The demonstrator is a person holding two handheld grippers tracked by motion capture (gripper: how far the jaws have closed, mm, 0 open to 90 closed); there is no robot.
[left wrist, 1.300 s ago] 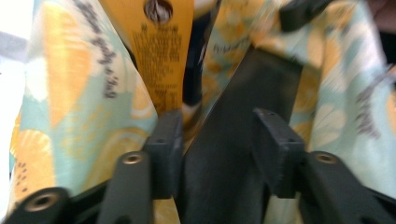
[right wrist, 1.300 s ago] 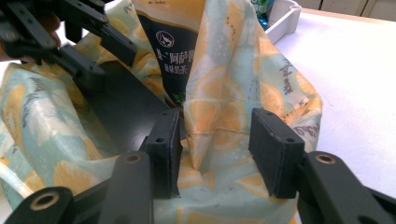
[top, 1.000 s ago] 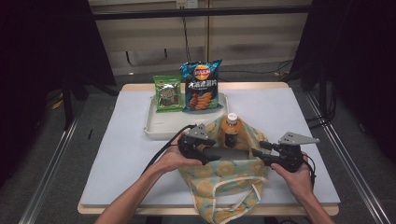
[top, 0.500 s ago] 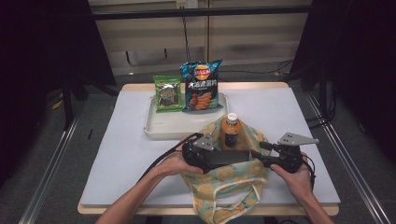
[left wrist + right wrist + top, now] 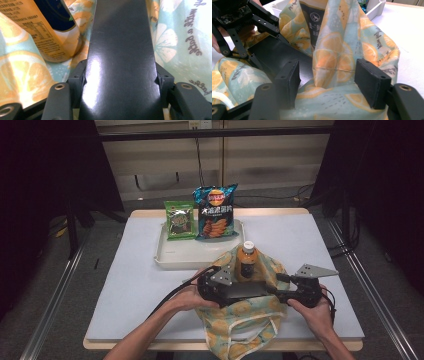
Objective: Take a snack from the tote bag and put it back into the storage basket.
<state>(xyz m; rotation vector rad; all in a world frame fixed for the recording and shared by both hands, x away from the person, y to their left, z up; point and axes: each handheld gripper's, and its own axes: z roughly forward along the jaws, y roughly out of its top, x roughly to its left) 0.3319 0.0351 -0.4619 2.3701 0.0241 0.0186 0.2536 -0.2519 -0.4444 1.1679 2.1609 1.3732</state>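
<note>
**Black box held at the mouth of the fruit-print bag**

The left gripper (image 5: pixel 226 290) is clamped on a flat black box (image 5: pixel 247 290), with the box wedged between its pads in the left gripper view (image 5: pixel 120 62); its jaws have just been closing. That box blocks most of that view, so the far end of it and the jaw tips are hidden.

The right gripper (image 5: pixel 285 294) stands with its jaws apart, and they have just been opening. A fold of the cloth bag (image 5: pixel 334 72) rises between the pads (image 5: pixel 372 85) without either pad pressing on it.

The bag (image 5: pixel 240 320) lies on the near part of the white table (image 5: pixel 135 290), between the two hands. A bottle (image 5: pixel 247 260) with a white cap stands upright inside it; its lower half is hidden by the cloth, and in the left gripper view its top is cut off.

Behind the bag sits a white tray (image 5: pixel 175 257) carrying a green packet (image 5: pixel 180 220) and a blue crisp bag (image 5: pixel 216 212). Their print is too small to read.
</note>
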